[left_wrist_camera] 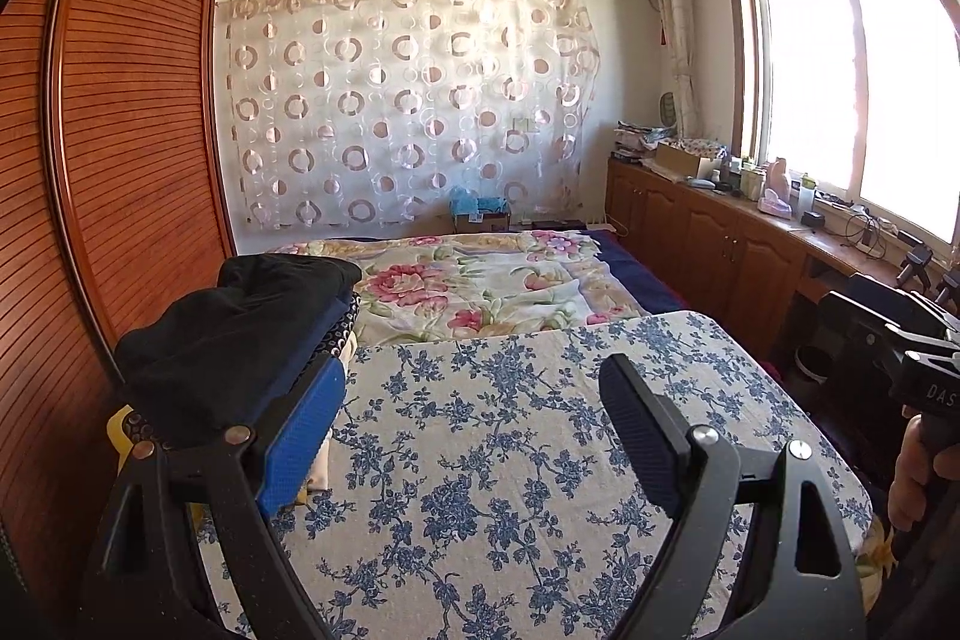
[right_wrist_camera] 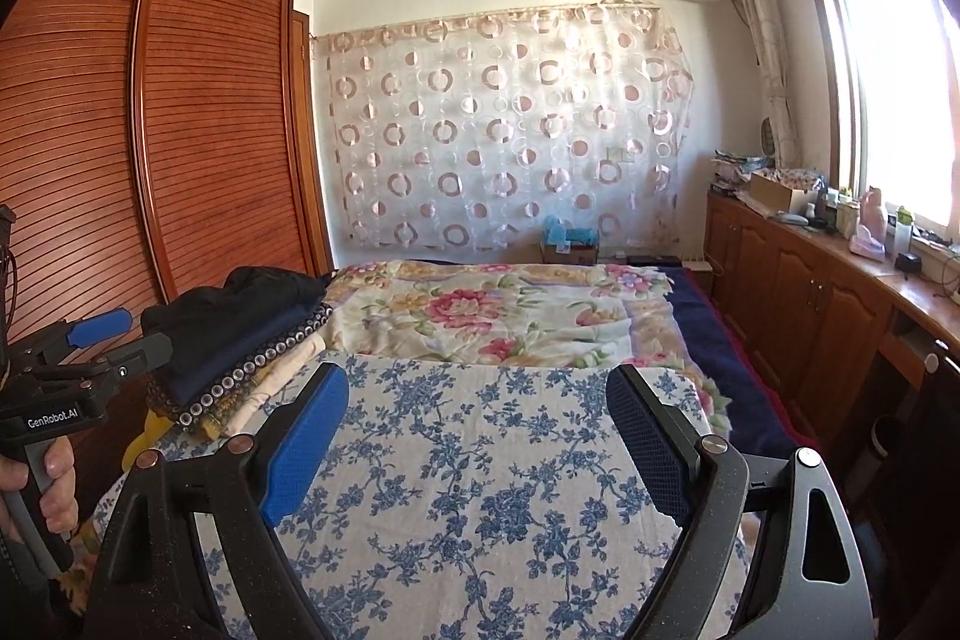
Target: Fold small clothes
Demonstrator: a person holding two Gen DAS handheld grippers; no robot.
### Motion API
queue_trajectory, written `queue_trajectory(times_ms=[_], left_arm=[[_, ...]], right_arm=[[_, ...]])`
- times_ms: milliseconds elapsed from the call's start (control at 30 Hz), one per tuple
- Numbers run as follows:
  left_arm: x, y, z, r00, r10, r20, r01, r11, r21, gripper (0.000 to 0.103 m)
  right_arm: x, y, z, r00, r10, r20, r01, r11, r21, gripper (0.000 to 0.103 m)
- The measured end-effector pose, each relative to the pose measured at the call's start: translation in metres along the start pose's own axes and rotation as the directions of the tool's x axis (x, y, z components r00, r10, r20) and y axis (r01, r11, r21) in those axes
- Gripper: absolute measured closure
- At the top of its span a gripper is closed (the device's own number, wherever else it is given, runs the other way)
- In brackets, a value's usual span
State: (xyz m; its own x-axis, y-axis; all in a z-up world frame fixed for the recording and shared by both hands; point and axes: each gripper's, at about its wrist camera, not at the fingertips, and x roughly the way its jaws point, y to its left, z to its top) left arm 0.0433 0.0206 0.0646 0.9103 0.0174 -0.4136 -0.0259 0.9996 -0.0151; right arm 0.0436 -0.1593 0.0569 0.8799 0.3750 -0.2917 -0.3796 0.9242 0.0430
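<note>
**Jaws wide and empty, clothes stacked at the board's far-left corner**

Jaws of the left gripper (left_wrist_camera: pixel 474 418) stand wide apart with nothing between them, one blue ribbed rubber pad (left_wrist_camera: pixel 303 445) on a black plastic finger and a darker pad opposite. The right gripper (right_wrist_camera: pixel 480 436) is the same: spread, empty, hovering over the padded board covered in white cotton printed with blue flowers (right_wrist_camera: pixel 480 490).

Beyond the board's far-left corner lies the pile of small folded clothes (right_wrist_camera: pixel 240 340): a soft black garment (left_wrist_camera: pixel 240 322) on top, navy cloth beneath, then a dark layer edged with pale rings and cream fabric at the bottom. All look light, limp and matte, likely to sag and slide off one another, not break. I judge the best hold is a pinch at an edge or corner of the top black piece, lifting it clear before spreading it flat on the board.

Past the board stretches a bed under a pink-flowered quilt (left_wrist_camera: pixel 480 280).
</note>
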Motion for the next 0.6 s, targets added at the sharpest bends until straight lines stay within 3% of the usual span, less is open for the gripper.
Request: queue_trajectory(times_ms=[600], left_arm=[[-0.001, -0.001, 0.001, 1.000, -0.002, 0.004, 0.002, 1.000, -0.003, 0.016]], right_arm=[[-0.001, -0.018, 0.002, 1.000, 0.003, -0.002, -0.003, 1.000, -0.006, 0.014]])
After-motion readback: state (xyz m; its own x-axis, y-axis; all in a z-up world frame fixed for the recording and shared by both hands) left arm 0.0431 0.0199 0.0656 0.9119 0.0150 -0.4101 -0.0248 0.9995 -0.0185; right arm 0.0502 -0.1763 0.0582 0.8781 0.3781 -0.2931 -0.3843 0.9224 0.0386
